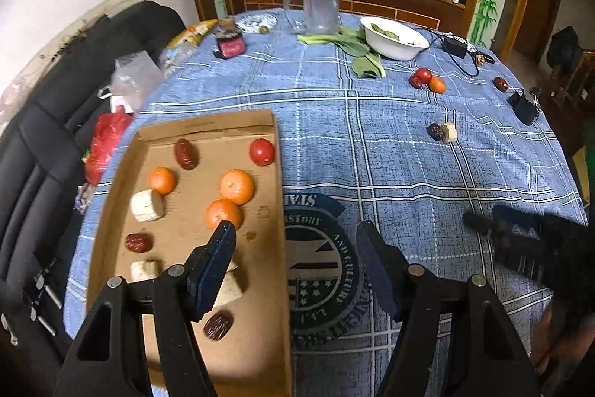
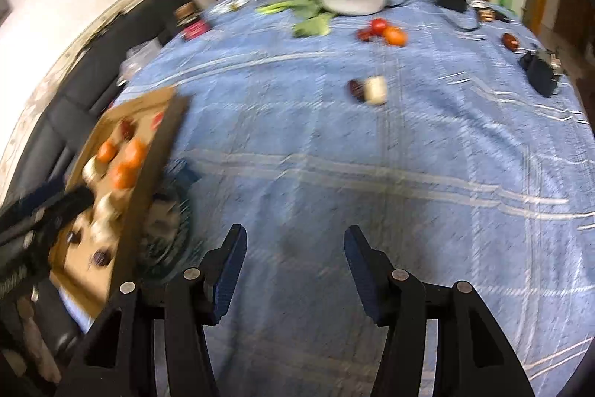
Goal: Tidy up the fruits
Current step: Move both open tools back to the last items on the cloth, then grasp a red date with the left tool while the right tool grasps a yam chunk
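Your left gripper (image 1: 296, 234): jaws apart, empty, over the cardboard tray (image 1: 111, 207) edge.
Your right gripper (image 2: 295, 239): jaws apart, empty, above bare blue tablecloth (image 2: 427, 144).
Loose fruit: date (image 1: 435, 131) touching banana chunk (image 1: 449, 131); tomato (image 1: 423, 75) and orange (image 1: 437, 85) beyond.
Around: white bowl (image 1: 394, 39), glass mug (image 1: 319, 4), greens (image 1: 366, 62).

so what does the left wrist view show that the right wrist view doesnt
Only the left wrist view: the dark round emblem printed on the cloth, sharp and unhidden, and the right gripper.
Only the right wrist view: the left gripper over the box.
Both: the brown cardboard box of fruit, the white bowl, the blue checked tablecloth.
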Demonstrator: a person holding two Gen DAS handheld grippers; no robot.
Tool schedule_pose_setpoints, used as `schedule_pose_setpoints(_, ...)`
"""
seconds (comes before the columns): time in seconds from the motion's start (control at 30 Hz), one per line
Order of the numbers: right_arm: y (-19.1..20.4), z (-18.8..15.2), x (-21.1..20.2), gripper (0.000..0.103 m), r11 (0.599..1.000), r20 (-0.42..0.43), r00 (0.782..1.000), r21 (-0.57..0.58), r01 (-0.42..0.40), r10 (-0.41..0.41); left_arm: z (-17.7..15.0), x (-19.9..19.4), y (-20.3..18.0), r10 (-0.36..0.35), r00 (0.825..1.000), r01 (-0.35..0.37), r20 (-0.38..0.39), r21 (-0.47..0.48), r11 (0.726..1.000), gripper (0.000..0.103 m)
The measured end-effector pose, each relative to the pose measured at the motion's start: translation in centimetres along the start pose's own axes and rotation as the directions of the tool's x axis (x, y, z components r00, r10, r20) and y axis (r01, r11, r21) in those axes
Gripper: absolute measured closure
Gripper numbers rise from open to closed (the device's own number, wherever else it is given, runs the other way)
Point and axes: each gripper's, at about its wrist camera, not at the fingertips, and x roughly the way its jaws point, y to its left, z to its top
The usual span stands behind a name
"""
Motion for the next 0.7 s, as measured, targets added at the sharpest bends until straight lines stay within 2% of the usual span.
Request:
schedule_pose_setpoints(0.13,-3.7,3.9,1.8,0.044,0.995,0.007,1.000,0.095,0.026,-0.026,1.2,2.1,-0.7,-0.077,0.996,0.077,-0.041,0.004,0.997,0.036)
schedule_pose_setpoints(0.23,-5.6,6.8,3.2,0.045,0.989,0.023,1.000,0.151,-0.004,0.001,1.7,3.3,-1.6,-0.103,0.993,0.105,-0.060,0.025,0.994,0.036)
schedule_pose_setpoints(0.33,-6.0,8.7,5.1,0.045,0.987,0.015,1.000,0.158,-0.014,0.011,2.0,4.3,-2.8,-0.125,0.989,0.130,-0.077,0.063,0.990,0.037)
schedule_pose_setpoints(0.43,-6.0,9.6,7.3,0.046,0.989,-0.011,1.000,0.148,0.012,-0.011,2.6,5.2,-3.6,-0.148,0.985,0.155,-0.085,0.085,0.984,0.037)
schedule_pose_setpoints(0.47,-6.2,9.7,7.7,0.056,0.988,-0.015,1.000,0.155,0.010,-0.008,2.9,5.5,-3.8,-0.156,0.984,0.164,-0.088,0.087,0.983,0.037)
schedule_pose_setpoints(0.5,-6.4,9.9,8.0,0.072,0.987,-0.020,1.000,0.162,0.005,-0.001,3.2,5.9,-4.0,-0.164,0.982,0.172,-0.093,0.086,0.981,0.037)
schedule_pose_setpoints(0.6,-7.3,10.2,7.8,0.083,0.978,-0.008,0.999,0.203,-0.050,0.053,4.0,7.2,-4.4,-0.193,0.975,0.201,-0.113,0.071,0.977,0.037)
schedule_pose_setpoints(0.7,-8.1,9.6,7.0,0.083,0.968,-0.005,0.996,0.233,-0.087,0.090,5.0,9.0,-5.2,-0.241,0.959,0.250,-0.147,0.046,0.967,0.037)
